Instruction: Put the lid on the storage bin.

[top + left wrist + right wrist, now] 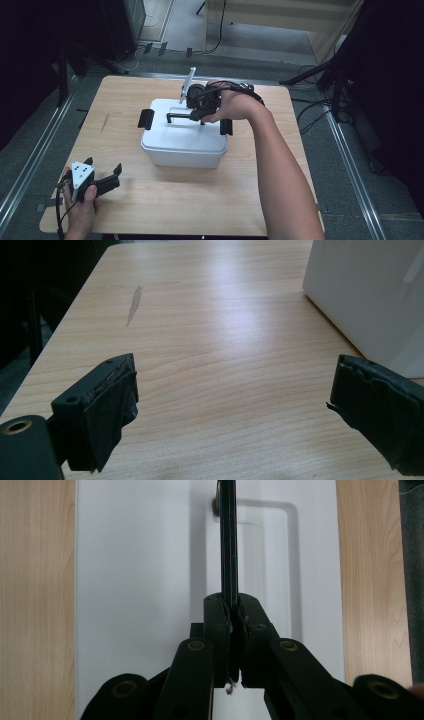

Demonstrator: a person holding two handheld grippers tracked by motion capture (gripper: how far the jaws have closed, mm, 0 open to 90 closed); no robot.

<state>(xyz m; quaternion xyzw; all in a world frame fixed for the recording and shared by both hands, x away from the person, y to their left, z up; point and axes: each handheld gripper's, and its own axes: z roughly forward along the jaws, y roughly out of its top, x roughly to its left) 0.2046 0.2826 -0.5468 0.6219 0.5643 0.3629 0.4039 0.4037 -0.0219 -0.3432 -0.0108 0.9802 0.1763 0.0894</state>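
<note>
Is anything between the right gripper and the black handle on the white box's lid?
Nothing visible. The right gripper is already shut on the raised black handle above the white lid, its pads pressing the handle from both sides. The left gripper rests open on the table, apart from the box.

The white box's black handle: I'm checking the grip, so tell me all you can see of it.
The black handle is a thin, dark bar, raised upright above the white lid over a recess of its own shape. In the right gripper view it shows edge-on, one end pinned at the lid. The right tongs are shut on it from above. Its material cannot be told.
</note>
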